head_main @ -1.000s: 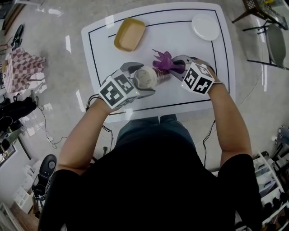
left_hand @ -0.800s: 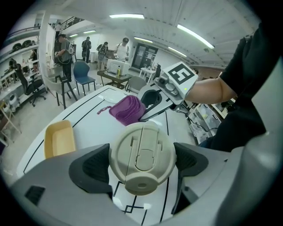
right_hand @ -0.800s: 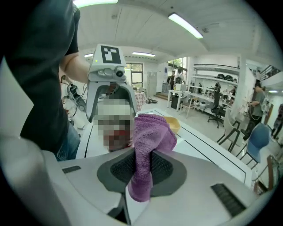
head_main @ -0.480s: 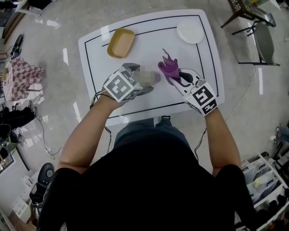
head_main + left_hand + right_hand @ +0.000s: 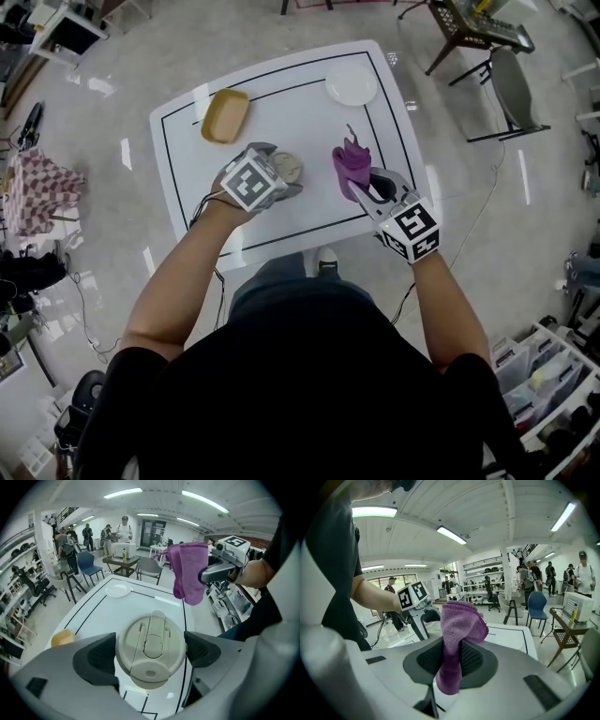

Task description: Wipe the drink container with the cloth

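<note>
1. The drink container (image 5: 149, 648) sits between the left gripper's (image 5: 281, 174) jaws, which squeeze its sides, over the middle of the white table (image 5: 178, 187).
2. The right gripper (image 5: 364, 184) pinches the purple cloth (image 5: 457, 634) just beside the container, not touching it.
3. The yellow tray (image 5: 225, 115) and white plate (image 5: 351, 83) lie well apart, near the far edge.

Table (image 5: 281, 220): dish (image 5: 226, 115) far left, plate (image 5: 352, 83) far right. Nearer, mid-table: cup (image 5: 287, 168) between left gripper (image 5: 150, 653) jaws; cloth (image 5: 352, 161) in right gripper (image 5: 449, 660), rightward, apart.
</note>
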Demonstrator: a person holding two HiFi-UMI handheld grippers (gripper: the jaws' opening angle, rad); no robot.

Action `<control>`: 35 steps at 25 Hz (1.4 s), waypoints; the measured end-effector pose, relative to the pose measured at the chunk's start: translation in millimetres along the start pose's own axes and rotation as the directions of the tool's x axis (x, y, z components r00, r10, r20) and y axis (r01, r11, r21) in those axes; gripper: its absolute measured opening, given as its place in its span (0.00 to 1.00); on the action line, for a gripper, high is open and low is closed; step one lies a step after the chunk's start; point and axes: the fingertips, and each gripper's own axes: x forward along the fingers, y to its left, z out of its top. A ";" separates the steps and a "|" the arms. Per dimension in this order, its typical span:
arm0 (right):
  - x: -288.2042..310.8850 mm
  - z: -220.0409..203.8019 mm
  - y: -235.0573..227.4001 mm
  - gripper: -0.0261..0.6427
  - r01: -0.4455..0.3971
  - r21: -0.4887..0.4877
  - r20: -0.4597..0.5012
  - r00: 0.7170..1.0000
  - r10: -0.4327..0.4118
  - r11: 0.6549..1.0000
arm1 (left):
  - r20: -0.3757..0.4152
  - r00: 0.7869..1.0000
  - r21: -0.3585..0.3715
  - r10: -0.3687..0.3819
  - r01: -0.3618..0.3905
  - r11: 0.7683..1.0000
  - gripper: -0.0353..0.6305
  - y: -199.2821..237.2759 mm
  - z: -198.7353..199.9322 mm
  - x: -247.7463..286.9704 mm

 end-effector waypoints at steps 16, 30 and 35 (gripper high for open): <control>-65.3 29.7 59.1 0.17 0.024 -0.119 0.040 0.999 -0.019 0.993 | 0.296 0.938 -0.141 0.182 -0.145 0.979 0.77 -25.9 -0.9 -54.1; -99.8 78.0 117.1 0.17 0.021 -0.146 0.147 0.989 0.000 0.989 | 0.519 0.782 -0.321 0.345 -0.196 0.927 0.77 -92.8 -45.3 -187.8; -114.9 87.5 128.1 0.17 0.032 -0.155 0.159 0.987 -0.007 0.987 | 0.569 0.705 -0.380 0.423 -0.231 0.896 0.77 -107.7 -54.6 -233.7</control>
